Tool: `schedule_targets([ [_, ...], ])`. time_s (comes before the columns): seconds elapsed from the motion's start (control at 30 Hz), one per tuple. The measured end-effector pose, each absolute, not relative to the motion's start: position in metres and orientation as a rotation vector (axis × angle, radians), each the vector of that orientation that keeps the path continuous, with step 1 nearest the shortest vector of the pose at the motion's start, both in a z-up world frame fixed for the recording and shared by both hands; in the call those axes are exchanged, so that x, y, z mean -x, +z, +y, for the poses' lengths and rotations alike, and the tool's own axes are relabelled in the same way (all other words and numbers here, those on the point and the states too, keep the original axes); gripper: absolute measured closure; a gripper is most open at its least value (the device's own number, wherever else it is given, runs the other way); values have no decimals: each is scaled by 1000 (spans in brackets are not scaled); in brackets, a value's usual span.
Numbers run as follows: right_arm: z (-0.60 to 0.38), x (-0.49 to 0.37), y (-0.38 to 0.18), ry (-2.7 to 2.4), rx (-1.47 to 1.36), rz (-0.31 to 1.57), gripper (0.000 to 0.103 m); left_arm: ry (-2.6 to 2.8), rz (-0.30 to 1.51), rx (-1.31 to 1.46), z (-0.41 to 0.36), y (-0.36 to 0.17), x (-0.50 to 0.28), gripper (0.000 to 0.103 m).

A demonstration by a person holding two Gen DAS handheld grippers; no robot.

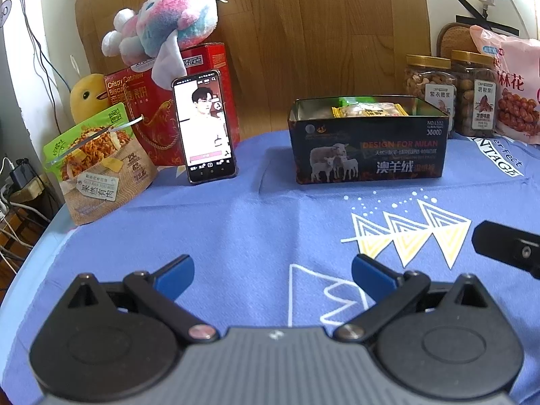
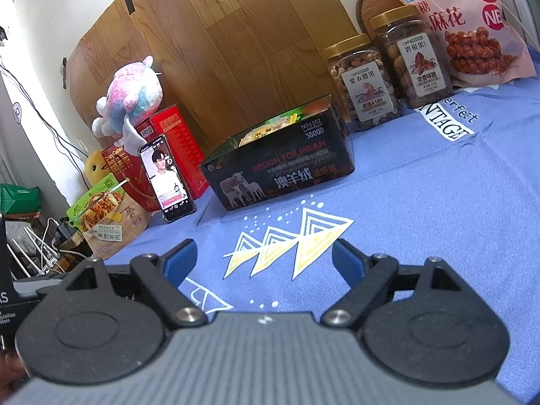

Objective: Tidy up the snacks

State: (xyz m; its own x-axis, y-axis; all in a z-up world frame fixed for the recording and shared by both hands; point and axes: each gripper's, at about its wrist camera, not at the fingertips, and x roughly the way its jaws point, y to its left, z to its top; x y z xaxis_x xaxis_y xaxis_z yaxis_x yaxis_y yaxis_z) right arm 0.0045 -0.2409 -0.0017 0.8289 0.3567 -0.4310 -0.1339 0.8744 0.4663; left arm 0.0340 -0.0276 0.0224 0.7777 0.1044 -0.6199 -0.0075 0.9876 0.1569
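Observation:
A black tin box (image 1: pixel 369 148) (image 2: pixel 280 168) printed with sheep stands open at the middle of the blue cloth, with wrapped snacks (image 1: pixel 369 109) (image 2: pixel 263 131) inside. Two nut jars (image 1: pixel 430 92) (image 2: pixel 364 84) with gold lids and a pink snack bag (image 1: pixel 509 81) (image 2: pixel 462 23) stand to its right. A green and tan snack pouch (image 1: pixel 98 165) (image 2: pixel 104 216) leans at the far left. My left gripper (image 1: pixel 272 271) hovers open over bare cloth, well short of the box. My right gripper (image 2: pixel 264 260) is open too, nothing between its blue pads.
A phone (image 1: pixel 204 125) (image 2: pixel 167 177) with a lit screen leans on a red biscuit box (image 1: pixel 148 108) (image 2: pixel 175 141). A pastel plush toy (image 1: pixel 162 20) (image 2: pixel 130 101) lies on that box; a yellow plush (image 1: pixel 87 94) sits beside it. Cables (image 2: pixel 37 256) hang off the table's left edge.

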Motion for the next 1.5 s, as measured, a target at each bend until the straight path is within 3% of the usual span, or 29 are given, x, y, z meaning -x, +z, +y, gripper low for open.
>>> schedule_targets([
  [1.0,-242,-5,1,268,-428,525,14,48,686,-140,-28,25,-36,0],
  [1.5,-242,-2,7,263,-414,509,14,37,600,-129,-22,42,-31,0],
])
